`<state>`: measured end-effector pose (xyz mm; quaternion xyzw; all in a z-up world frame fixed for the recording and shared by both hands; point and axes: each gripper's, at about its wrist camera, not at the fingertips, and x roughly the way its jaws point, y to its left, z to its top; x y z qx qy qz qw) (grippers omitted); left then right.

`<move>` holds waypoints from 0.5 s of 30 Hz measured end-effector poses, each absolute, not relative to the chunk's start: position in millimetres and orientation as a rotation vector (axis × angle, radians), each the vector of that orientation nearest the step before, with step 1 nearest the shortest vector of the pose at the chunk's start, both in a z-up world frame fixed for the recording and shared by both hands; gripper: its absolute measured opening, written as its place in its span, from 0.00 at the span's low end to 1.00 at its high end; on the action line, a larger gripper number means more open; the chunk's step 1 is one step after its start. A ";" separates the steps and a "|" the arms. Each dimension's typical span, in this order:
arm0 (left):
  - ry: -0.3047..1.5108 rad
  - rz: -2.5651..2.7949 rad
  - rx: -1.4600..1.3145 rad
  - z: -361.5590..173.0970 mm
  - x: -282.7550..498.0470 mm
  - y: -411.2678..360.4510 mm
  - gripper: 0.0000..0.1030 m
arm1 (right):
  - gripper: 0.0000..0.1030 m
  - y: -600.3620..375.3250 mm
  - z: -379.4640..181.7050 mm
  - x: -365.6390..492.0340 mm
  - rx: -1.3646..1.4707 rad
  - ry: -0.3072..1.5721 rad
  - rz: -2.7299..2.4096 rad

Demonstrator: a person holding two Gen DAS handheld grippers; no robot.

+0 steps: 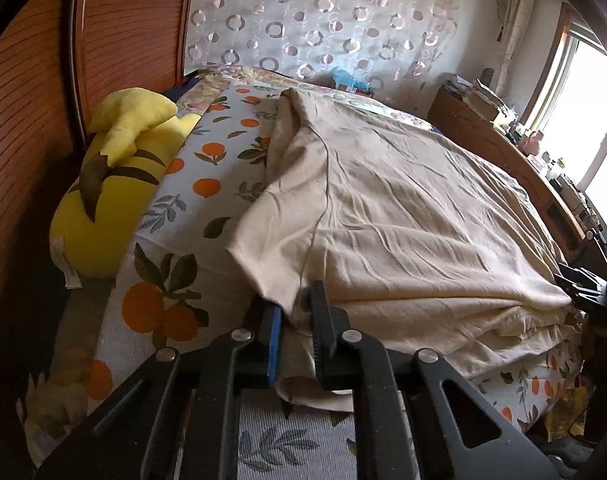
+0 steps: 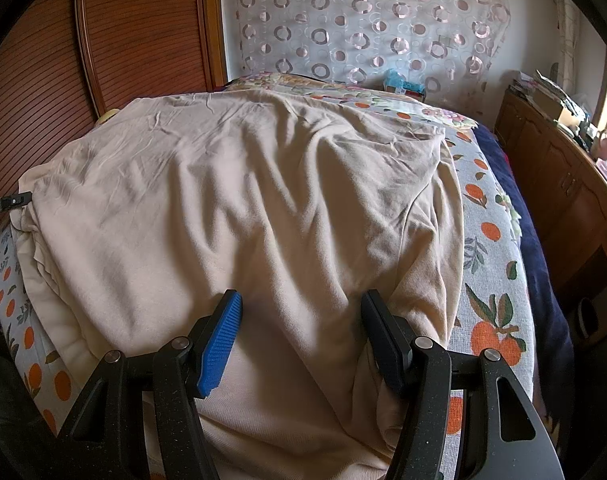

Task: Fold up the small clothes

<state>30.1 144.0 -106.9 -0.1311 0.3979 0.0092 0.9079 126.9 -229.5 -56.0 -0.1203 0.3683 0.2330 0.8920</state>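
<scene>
Here, left gripper (image 1: 297, 312) pinching beige garment (image 1: 403, 216), labels unreadable

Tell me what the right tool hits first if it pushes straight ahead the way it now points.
The beige garment. The right tool is open, its fingers apart with the cloth lying between them, so going straight on would probably plough into the wrinkled fabric almost at once. Depth is hard to judge here.

Both wrist views — low, close over the bed (image 1: 159, 216) — face the curtain (image 2: 363, 20); both share the beige garment (image 1: 403, 208).
</scene>
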 end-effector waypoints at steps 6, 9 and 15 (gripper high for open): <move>0.829 0.038 -0.242 -107.1 29.4 139.0 0.14 | 0.62 -229.1 -55.1 127.1 -0.240 0.765 0.484; 0.840 0.055 -0.197 -106.5 28.7 133.5 0.17 | 0.62 -229.0 -55.4 126.9 -0.237 0.764 0.484; 0.849 0.026 -0.164 -105.5 31.5 127.9 0.05 | 0.62 -231.0 -55.7 126.7 -0.231 0.763 0.486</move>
